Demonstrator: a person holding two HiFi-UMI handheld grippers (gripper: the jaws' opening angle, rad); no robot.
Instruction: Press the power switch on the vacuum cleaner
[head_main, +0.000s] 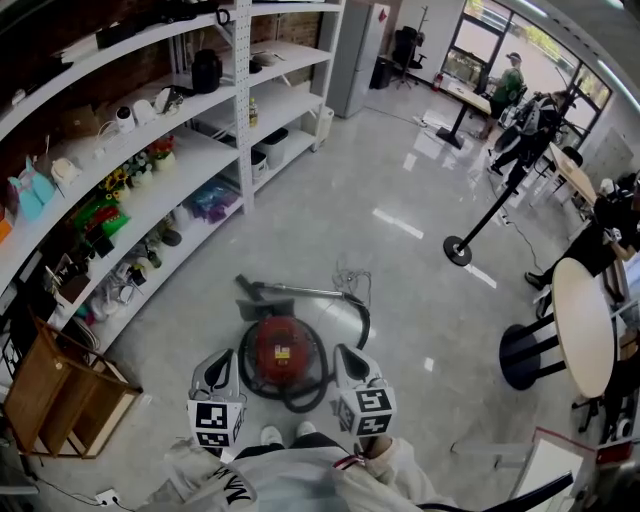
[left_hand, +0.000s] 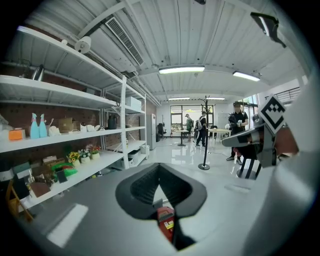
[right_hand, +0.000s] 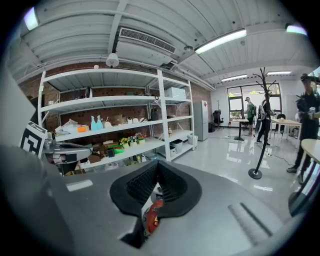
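Observation:
A red canister vacuum cleaner (head_main: 283, 352) sits on the grey floor just ahead of the person's feet. Its black hose (head_main: 300, 400) curls around it, and a metal wand (head_main: 310, 292) runs to the floor head (head_main: 262, 291). My left gripper (head_main: 222, 358) hangs above the vacuum's left side, jaws shut and empty. My right gripper (head_main: 345, 352) hangs above its right side, also shut and empty. In the left gripper view the vacuum (left_hand: 166, 220) shows below the closed left gripper (left_hand: 159, 167). In the right gripper view the vacuum (right_hand: 151, 215) peeks under the right gripper (right_hand: 157, 164).
White shelving (head_main: 150, 190) full of small items lines the left side. A wooden crate (head_main: 60, 395) stands at the lower left. A pole stand (head_main: 458, 250) and a round table (head_main: 585, 325) are to the right. People stand far back near desks (head_main: 520, 110).

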